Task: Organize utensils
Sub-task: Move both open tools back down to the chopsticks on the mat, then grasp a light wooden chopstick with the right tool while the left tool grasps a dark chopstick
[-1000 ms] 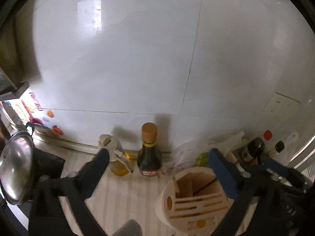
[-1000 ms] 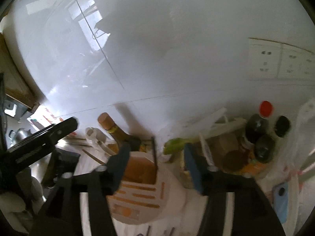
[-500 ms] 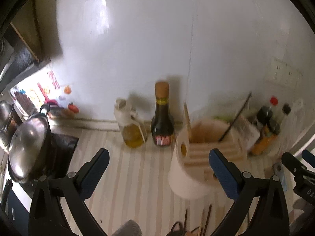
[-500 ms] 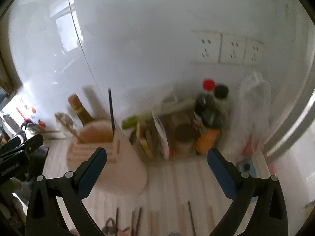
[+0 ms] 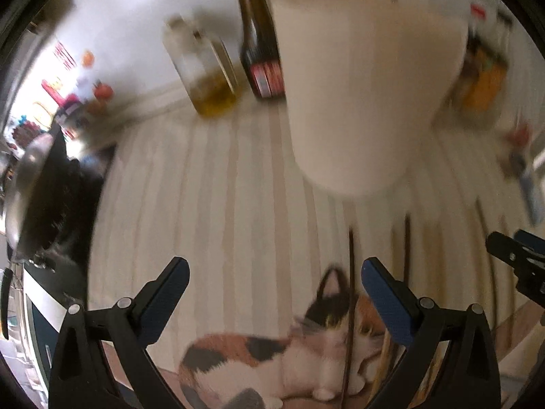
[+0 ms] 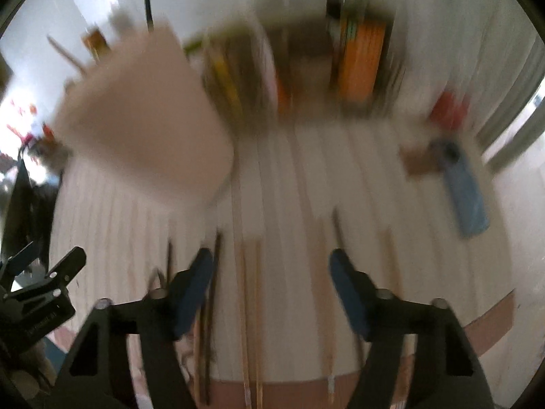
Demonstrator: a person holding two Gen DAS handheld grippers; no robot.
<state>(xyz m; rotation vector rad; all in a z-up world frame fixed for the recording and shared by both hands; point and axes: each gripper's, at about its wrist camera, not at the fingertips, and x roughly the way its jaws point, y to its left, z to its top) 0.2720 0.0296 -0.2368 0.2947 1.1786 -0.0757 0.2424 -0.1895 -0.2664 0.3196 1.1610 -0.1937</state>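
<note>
Several chopsticks lie scattered on a striped mat in front of a cream utensil holder [image 5: 368, 85] [image 6: 146, 119]. My left gripper [image 5: 272, 272] hangs open over the mat, with one dark chopstick [image 5: 351, 289] running on the mat between its fingers, near the right one. My right gripper [image 6: 270, 269] is open with its jaws closing, and nothing is pressed between the pads. Two pale wooden chopsticks [image 6: 247, 300] lie on the mat between its fingers, and dark chopsticks [image 6: 214, 272] lie by its left finger. Both views are motion-blurred.
An oil bottle [image 5: 211, 68] and a dark sauce bottle [image 5: 260, 41] stand by the wall left of the holder. A metal pot [image 5: 30, 177] sits at far left. Jars and orange packets [image 6: 361, 58] crowd the back right. A blue object [image 6: 466, 191] lies at right.
Both grippers dropped and tilted down from facing the wall to facing the mat, bringing the chopsticks into view. The right jaws widened, then narrowed again.
</note>
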